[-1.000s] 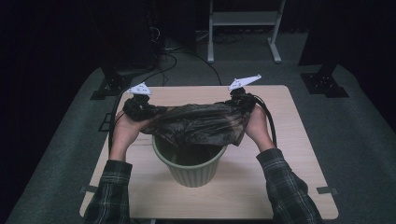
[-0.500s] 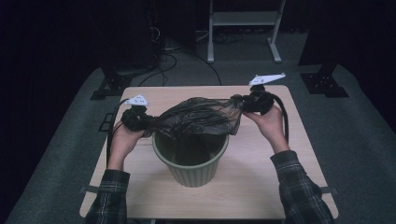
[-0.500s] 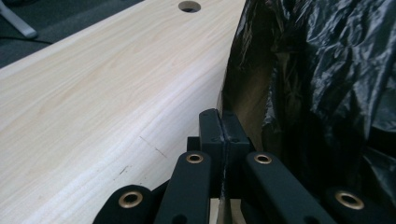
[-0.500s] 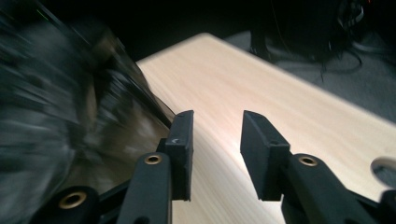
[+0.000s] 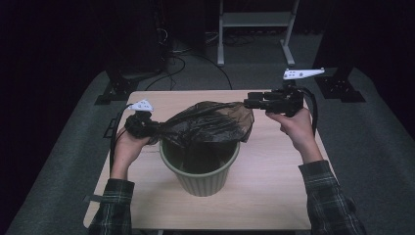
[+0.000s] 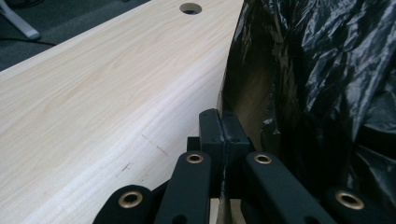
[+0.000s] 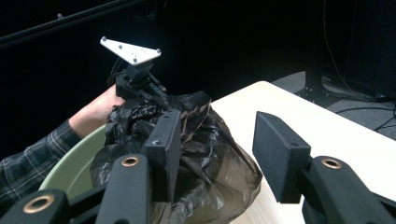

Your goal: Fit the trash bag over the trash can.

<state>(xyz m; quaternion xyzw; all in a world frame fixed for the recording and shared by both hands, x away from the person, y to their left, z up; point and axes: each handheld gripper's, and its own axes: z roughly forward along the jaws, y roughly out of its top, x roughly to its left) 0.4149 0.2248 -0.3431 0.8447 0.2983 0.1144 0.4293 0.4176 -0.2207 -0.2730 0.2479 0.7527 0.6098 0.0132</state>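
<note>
One wooden tabletop (image 5: pixel 274 196) carries one pale green waste bin (image 5: pixel 200 176), standing upright near the middle. The bin looks like rigid plastic, light enough to shift if the film is tugged sideways.

One black bin bag (image 5: pixel 210 125) lies bunched across the bin's mouth, its left end drawn out towards the left claw (image 5: pixel 147 128). It is thin, crinkled film: nearly weightless, limp, slick, and easily torn if stretched hard. The best hold is the hem at the open edge, pinched flat with a little film doubled between the pads.

Two claws are at work. The left one is clamped shut on a fold of the bag. The right claw (image 5: pixel 252 103) has just been opening; its jaws stand apart with nothing pressed between them, the bag's right end just beside it.
</note>
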